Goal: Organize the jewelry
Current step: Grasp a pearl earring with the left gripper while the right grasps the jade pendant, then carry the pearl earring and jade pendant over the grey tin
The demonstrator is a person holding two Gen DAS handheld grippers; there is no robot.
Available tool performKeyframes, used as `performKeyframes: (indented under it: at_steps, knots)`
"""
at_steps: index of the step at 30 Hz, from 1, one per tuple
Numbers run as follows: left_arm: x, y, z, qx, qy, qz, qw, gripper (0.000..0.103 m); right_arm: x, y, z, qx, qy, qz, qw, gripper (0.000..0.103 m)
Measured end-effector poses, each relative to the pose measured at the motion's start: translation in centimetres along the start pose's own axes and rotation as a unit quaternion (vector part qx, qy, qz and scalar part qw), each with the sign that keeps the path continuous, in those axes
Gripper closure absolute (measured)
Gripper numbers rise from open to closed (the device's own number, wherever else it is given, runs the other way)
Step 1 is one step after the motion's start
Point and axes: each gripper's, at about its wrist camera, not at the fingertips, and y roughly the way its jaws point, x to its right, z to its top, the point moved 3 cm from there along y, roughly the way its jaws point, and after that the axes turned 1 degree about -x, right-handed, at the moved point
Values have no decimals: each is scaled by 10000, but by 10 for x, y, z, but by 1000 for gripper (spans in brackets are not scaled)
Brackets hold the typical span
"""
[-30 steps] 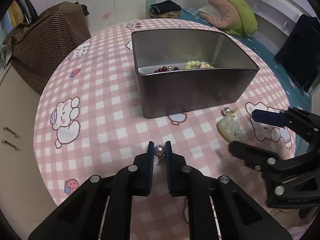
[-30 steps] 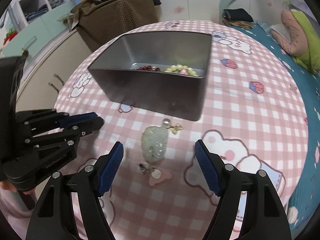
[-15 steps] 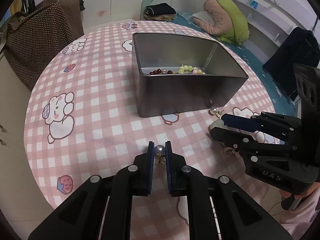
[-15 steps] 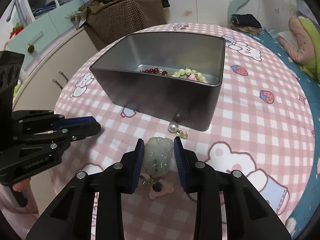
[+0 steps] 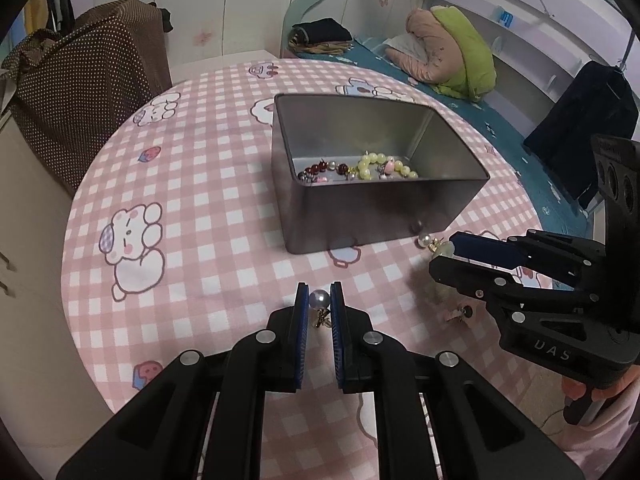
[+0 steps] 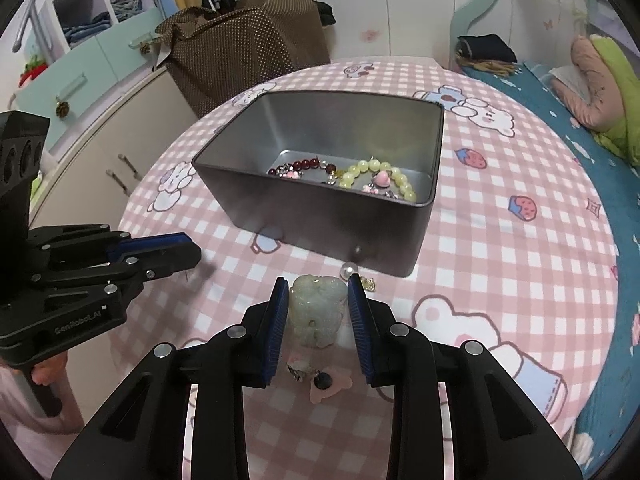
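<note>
My left gripper (image 5: 319,295) is shut on a pearl earring (image 5: 319,300), whose gold dangle hangs between the pads just above the pink checked cloth. My right gripper (image 6: 318,286) is shut on a pale green jade pendant (image 6: 318,314) that stands upright between its blue pads. Ahead of both stands the grey metal tin (image 6: 320,216) (image 5: 380,98), holding a yellow-green bead bracelet (image 6: 380,176) and a dark red bead string (image 6: 308,165). A second pearl earring (image 6: 349,269) lies against the tin's near wall. Each gripper shows in the other's view: left (image 6: 188,250), right (image 5: 452,254).
A pink ornament with small metal pieces (image 6: 328,386) lies under the right gripper. A brown dotted bag (image 6: 240,52) and cabinets (image 6: 100,136) stand beyond the round table's left edge. A bed with folded quilts (image 5: 452,48) is at the right.
The right gripper's jaws came together from wide apart onto the jade pendant and stayed there. The left gripper kept its hold on the pearl earring and tilted slightly.
</note>
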Motion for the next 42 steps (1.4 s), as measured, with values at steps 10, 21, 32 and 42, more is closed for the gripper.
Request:
performKeyframes:
  at_steps: [10,21,32,42]
  knots:
    - [6,-8,8,148,93,-25,9998,94,-1,-16,8,201,-27,-42,9998,73]
    - [16,-25,20,406,216,-44,9989,94,-3,-36,19,494,-71,-75,9987,73]
    - [22,-43,47,757,272,-128,9967,94,-1,-63,46,980,-81,-106,9951,73]
    - [26,-50,81,971,290,-206,9946,94,13,-58,70,1070,90,-112,9942,73]
